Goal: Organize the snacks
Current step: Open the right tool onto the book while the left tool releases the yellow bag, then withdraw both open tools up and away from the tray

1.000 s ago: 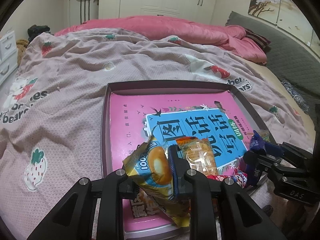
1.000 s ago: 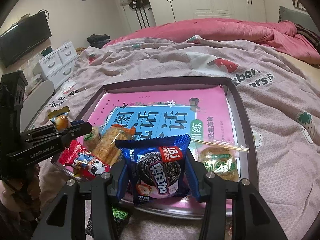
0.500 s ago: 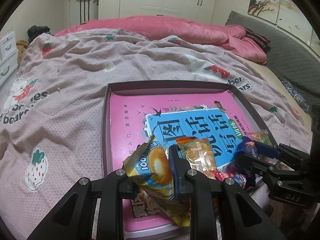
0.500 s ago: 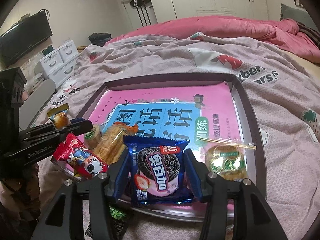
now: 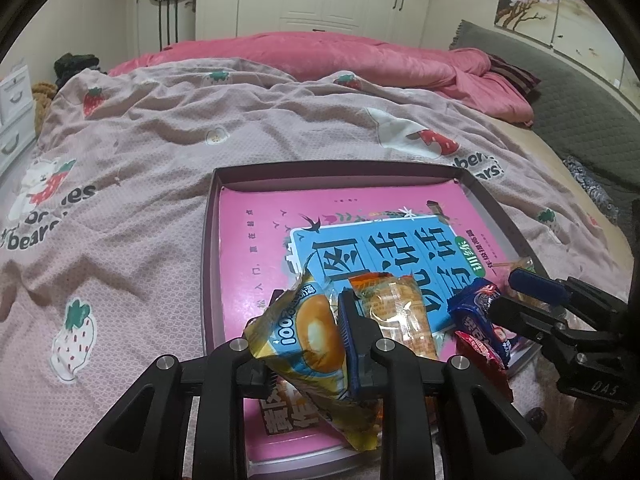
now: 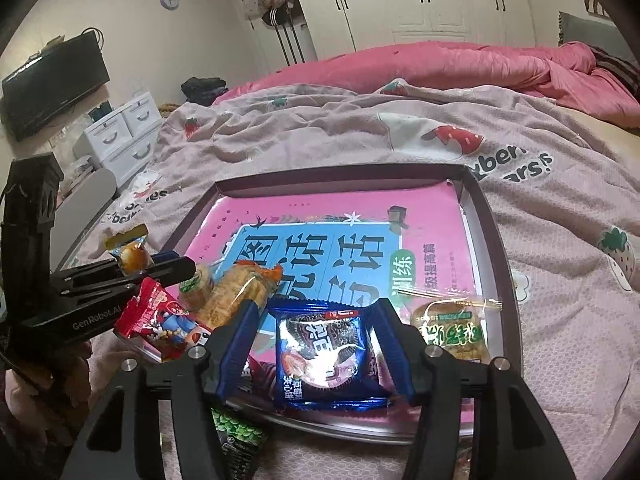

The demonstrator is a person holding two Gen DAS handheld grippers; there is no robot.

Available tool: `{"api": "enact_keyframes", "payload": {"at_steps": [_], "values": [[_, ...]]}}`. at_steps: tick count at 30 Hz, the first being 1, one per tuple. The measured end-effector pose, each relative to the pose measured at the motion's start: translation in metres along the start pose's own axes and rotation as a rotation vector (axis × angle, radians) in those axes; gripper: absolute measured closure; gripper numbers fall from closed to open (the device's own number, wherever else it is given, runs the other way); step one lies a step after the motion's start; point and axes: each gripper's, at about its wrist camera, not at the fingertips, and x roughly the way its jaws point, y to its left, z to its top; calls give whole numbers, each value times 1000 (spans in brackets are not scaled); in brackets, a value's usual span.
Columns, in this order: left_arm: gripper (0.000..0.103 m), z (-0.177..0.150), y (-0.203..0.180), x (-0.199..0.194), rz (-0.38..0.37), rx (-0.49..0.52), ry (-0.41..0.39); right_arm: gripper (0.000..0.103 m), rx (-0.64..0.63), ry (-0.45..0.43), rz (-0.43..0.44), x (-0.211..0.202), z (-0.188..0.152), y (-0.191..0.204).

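Note:
A shallow dark-rimmed tray (image 5: 208, 248) (image 6: 496, 240) with a pink and blue book cover inside lies on the bed. My left gripper (image 5: 308, 320) is shut on a yellow and blue cake packet (image 5: 308, 336), held over the tray's near left edge. My right gripper (image 6: 316, 328) is open, its jaws on either side of a blue cookie packet (image 6: 324, 356) that lies in the tray's near edge; that packet also shows in the left wrist view (image 5: 476, 316). An orange snack packet (image 5: 396, 312) (image 6: 240, 292), a red packet (image 6: 160, 320) and a green-print clear packet (image 6: 452, 328) lie in the tray.
The tray sits on a strawberry-print blanket (image 5: 120, 184). A pink duvet (image 5: 340, 56) lies at the back. A green packet (image 6: 236, 436) lies on the bed below the tray's near edge. White drawers (image 6: 124, 136) and a TV (image 6: 52, 84) stand to the left.
My right gripper has opened and let go of the blue cookie packet, which now lies in the tray. The left gripper has kept still with the cake packet.

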Motion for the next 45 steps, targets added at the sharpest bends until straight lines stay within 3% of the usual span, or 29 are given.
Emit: {"api": "enact_keyframes", "payload": {"at_steps": [2,6,17,45], "values": [[74,1,0,0,7,1,-1,44,1,-3,-3,-1,0,-1],[60,1,1,-2,14,-1,-5,41,3,-7,-8,-2,1,-2],[50,7,5,-15,23,-7,-27,40,-3,-26,-39,-15,1,-7],[46,18,18,-45,18,-58,-82,38,7,-124,-82,-65,8,-13]]}}
